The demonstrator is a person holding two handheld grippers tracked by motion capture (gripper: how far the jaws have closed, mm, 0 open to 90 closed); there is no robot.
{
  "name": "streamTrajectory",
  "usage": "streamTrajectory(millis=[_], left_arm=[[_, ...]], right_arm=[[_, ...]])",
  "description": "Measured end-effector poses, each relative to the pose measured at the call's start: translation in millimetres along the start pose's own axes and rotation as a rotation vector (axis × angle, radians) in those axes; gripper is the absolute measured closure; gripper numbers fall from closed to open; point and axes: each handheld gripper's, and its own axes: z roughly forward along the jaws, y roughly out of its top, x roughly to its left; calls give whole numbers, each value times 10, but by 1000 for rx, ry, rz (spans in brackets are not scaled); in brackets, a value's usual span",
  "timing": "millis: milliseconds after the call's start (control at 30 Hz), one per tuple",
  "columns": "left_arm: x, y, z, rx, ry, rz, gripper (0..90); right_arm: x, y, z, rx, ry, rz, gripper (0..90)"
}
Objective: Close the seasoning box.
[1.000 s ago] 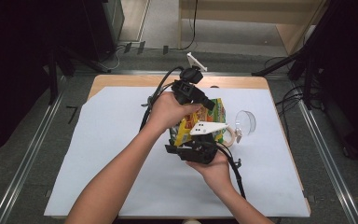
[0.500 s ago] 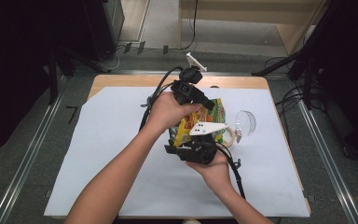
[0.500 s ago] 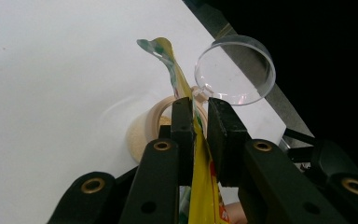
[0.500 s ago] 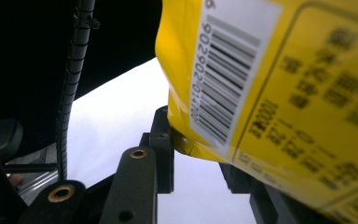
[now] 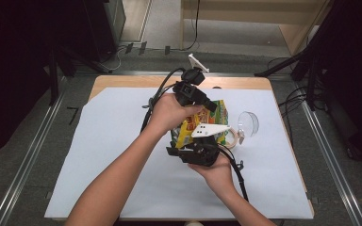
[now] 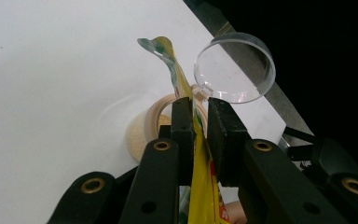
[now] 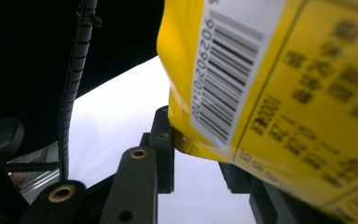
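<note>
A person at a paper-covered table (image 5: 99, 155) holds a yellow snack bag (image 5: 206, 123) between two hand-held grippers, lifted above the white sheet near the table's far right part. The left gripper (image 5: 206, 104), reaching in from the upper side in the high view, has its black jaws pressed together on the bag's thin top seal; in the left gripper view the yellow film (image 6: 200, 154) runs straight up between the two pads, with a torn corner curling above them. The right gripper (image 5: 195, 149), carried in the right hand (image 5: 217, 170) nearer the person, takes the bag's lower end: in the right gripper view the jaws stand narrowly apart on either side of the bag's bottom corner (image 7: 261, 93), whose barcode panel faces the camera, and the pads appear to bear on it. Beneath the bag's mouth, on the paper, sits a small round dish (image 6: 142, 133) with pale crumbs in it, and just beside it lies a clear round lid (image 6: 235, 65), near the table's edge.
</note>
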Motion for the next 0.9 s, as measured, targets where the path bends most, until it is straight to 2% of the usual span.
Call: streamTrajectory(millis=[200, 433, 567, 700, 900], left_arm=[[28, -54, -17, -5, -21, -7, 817], [74, -149, -41, -22, -67, -24, 828], [116, -231, -62, -27, -94, -10, 838], [152, -307, -78, -34, -105, -2, 848], [202, -438, -101, -68, -135, 1, 859]], right_arm=[[10, -26, 22, 10, -3, -11, 698], [29, -77, 53, 20, -4, -25, 672], [42, -118, 81, 37, -9, -34, 649], [44, -166, 115, 64, -24, -44, 638], [41, -229, 150, 90, -30, -52, 622]])
